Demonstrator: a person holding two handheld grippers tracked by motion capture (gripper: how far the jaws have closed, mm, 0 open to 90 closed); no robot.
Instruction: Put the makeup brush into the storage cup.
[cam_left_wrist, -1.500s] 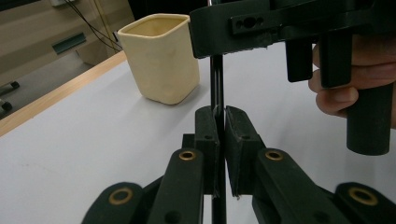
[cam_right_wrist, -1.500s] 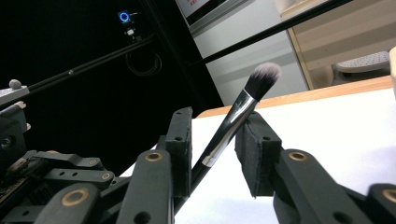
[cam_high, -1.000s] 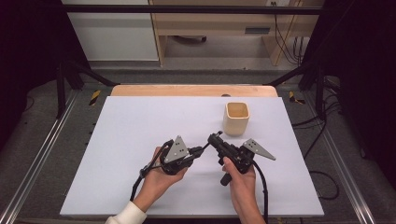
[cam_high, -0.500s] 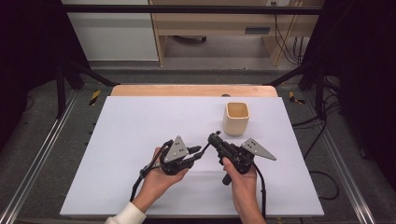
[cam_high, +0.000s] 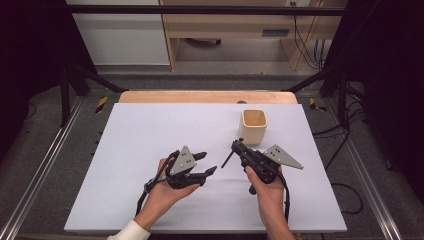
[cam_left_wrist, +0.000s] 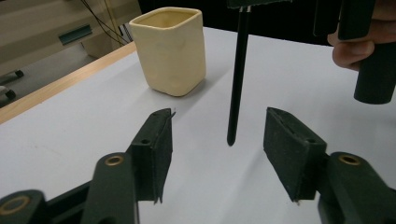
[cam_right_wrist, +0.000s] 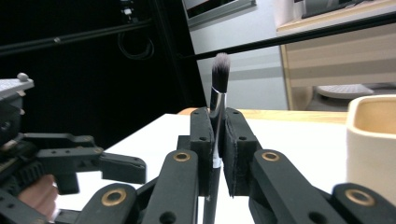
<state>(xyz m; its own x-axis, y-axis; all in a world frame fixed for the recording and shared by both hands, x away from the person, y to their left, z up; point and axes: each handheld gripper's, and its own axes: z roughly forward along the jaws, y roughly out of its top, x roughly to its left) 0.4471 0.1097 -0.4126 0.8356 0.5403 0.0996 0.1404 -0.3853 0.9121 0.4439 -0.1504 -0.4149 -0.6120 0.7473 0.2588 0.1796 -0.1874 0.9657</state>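
A makeup brush (cam_right_wrist: 219, 70) with a black handle and grey-tipped bristles is clamped at its metal collar in my right gripper (cam_right_wrist: 216, 126), which is shut on it. In the high view the right gripper (cam_high: 235, 146) sits near the table's middle, and the brush handle (cam_high: 227, 159) slants down toward the left gripper (cam_high: 209, 162). My left gripper (cam_left_wrist: 217, 135) is open; its jaws have just been opening. The handle (cam_left_wrist: 237, 79) hangs between and beyond them, touching neither pad. A cream square cup (cam_high: 254, 126) stands upright just behind the right gripper.
Both hands rest low over the white table top (cam_high: 150, 130), which has a wooden strip (cam_high: 200, 96) along its far edge. Metal rails (cam_high: 45, 165) run along both sides, with cables on the floor at the right. The cup (cam_left_wrist: 169, 49) looks empty.
The left gripper's jaws have spread apart from the brush's handle end. Both hands stayed where they were, and the right gripper still clamps the brush.
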